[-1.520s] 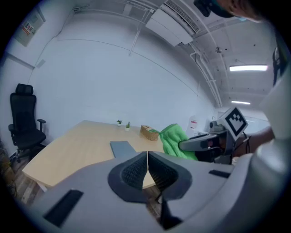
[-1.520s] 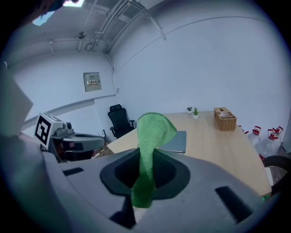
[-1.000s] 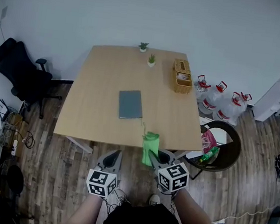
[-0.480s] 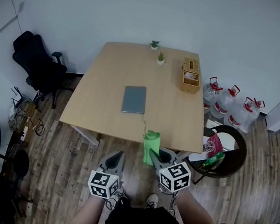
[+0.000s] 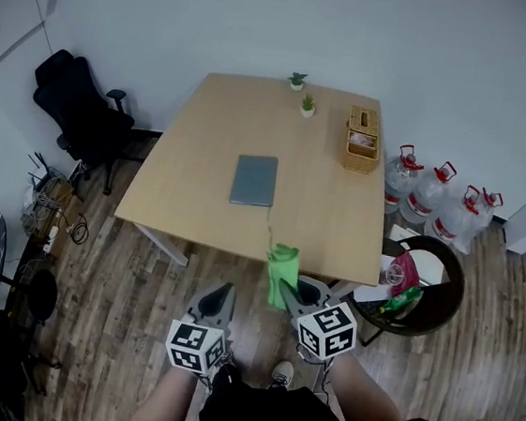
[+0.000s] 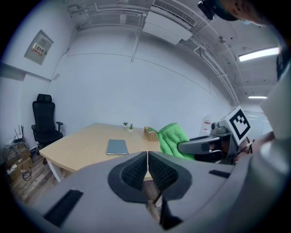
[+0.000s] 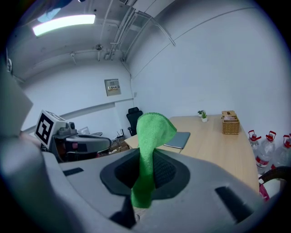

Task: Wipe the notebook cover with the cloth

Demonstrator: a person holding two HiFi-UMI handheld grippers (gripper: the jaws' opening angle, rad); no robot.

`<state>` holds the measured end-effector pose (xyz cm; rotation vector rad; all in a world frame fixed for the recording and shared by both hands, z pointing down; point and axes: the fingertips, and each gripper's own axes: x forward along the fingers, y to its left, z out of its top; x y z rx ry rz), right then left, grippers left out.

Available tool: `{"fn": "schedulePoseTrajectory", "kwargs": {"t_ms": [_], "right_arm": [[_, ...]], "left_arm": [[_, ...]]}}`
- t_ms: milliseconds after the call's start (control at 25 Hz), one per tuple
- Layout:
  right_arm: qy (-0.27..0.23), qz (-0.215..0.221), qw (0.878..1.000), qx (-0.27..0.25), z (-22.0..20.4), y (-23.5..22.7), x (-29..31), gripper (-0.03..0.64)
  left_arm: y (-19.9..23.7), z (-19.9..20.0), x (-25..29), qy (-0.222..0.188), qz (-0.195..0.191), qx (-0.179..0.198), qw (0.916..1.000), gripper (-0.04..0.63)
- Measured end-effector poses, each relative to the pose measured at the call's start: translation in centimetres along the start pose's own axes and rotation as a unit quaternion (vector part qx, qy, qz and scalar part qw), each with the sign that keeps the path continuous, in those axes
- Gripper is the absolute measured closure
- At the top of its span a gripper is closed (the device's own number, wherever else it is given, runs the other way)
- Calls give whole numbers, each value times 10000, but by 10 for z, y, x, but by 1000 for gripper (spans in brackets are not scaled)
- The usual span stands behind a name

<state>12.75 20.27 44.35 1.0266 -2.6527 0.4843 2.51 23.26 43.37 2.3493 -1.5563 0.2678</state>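
No text, brand or number is legible. Wall notice (image 6: 39, 46), up on the wall left of the worktop (image 5: 202, 170): print too small to read. Marker cube (image 5: 193, 347) on the left gripper (image 5: 224, 291) and its twin on the right gripper (image 5: 286, 291), both before the worktop: black-and-white square codes, no letters. Water bottles (image 5: 432, 191), right of the worktop: labels blurred.

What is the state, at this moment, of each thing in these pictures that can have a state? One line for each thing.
Flat grey notebook: closed, lying flat on the wooden table, untouched.
Green fuzzy cloth: pinched between jaws, held off the table.
Right hand-held gripper: shut on the cloth.
Left hand-held gripper: shut, empty.
Woven wicker basket: upright on the table.
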Motion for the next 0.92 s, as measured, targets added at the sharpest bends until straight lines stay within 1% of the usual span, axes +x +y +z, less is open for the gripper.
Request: {"fn": "schedulePoseTrajectory", "kwargs": {"t_ms": [160,640,920], "right_arm": [[-23,20,10000,-4,2,4,-3,561],[-123,-110,9999,-17,9,11,-8,561],[-117,-124,9998,-35,8,16,-16,561]], "left_arm": [[-1,2,-3,-16,2,1,10000,586],[1,9,-11,-75,-82,59,9999,586],[-5,9,-13,-102,-144,45,9998,586]]}}
